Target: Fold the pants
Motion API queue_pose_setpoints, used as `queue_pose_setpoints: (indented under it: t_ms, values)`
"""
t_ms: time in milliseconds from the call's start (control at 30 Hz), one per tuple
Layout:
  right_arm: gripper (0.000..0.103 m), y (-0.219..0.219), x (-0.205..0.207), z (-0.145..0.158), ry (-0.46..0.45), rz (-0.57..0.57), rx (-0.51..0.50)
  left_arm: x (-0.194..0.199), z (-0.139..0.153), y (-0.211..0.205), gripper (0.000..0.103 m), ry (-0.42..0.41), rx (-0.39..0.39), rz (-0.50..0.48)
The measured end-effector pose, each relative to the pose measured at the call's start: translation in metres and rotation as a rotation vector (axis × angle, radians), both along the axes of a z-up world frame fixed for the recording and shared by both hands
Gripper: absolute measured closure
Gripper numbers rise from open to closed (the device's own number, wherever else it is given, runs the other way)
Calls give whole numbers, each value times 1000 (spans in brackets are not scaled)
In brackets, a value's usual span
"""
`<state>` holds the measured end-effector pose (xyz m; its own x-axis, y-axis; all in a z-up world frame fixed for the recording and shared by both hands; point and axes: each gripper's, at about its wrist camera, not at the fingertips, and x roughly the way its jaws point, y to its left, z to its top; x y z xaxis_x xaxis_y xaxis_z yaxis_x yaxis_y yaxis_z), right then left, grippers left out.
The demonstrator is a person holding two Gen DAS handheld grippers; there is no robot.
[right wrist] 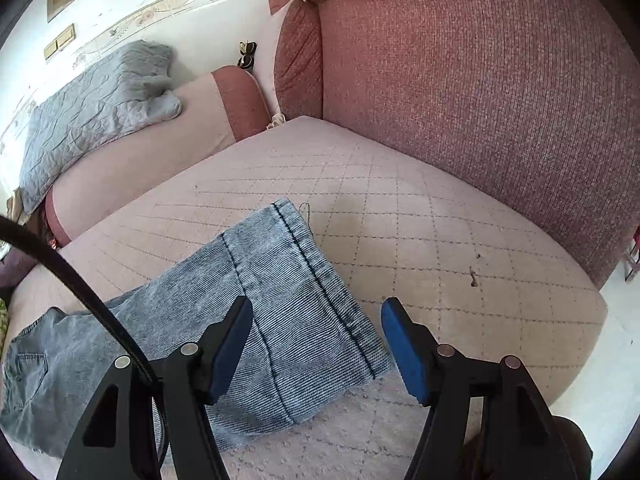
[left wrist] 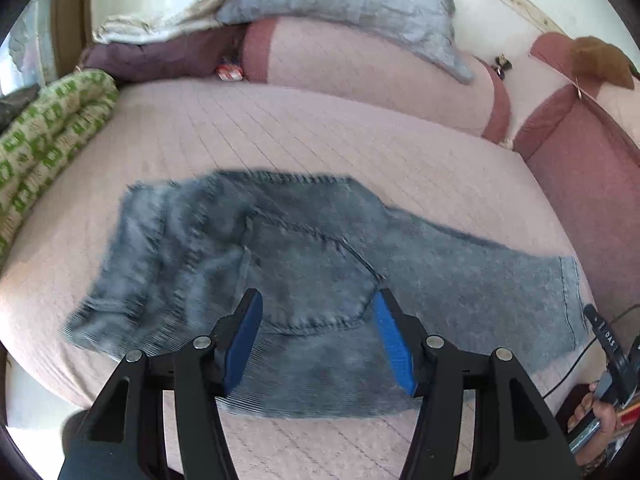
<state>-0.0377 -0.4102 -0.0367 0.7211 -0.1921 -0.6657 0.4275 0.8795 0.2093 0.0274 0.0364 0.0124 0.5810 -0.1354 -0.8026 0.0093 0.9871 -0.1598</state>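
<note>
Grey-blue jeans [left wrist: 304,264] lie flat on a pink quilted sofa seat [left wrist: 280,140], waist to the left, legs stacked and running right to the hem. My left gripper [left wrist: 318,300] is open and empty, hovering above the seat area of the jeans near a back pocket. In the right wrist view the leg hem end [right wrist: 288,296] lies on the seat [right wrist: 460,260]. My right gripper [right wrist: 316,310] is open and empty just above the hem's near corner. The right gripper also shows at the left wrist view's right edge [left wrist: 612,356], held by a hand.
A green patterned blanket [left wrist: 44,136] lies at the left end. A grey quilted cover [left wrist: 360,4] drapes the backrest. A dark red armrest cushion [right wrist: 500,92] walls the right end. A black cable [right wrist: 80,292] crosses the right view. The seat's front edge is close below.
</note>
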Motion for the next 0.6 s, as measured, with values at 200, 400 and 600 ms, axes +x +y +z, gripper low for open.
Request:
queue_pose_setpoints:
  t_ms: [200,400,600]
  values:
    - [31,27,-2,-3,36,84,-20,0,-41,-17,46,70,47,-42]
    - [31,36,0,-14,92,123,-13,1,-52,-14,46,98,58,-49]
    - [31,44,-5,2,90,138,-44,-8,-19,-6,46,13,84,-33]
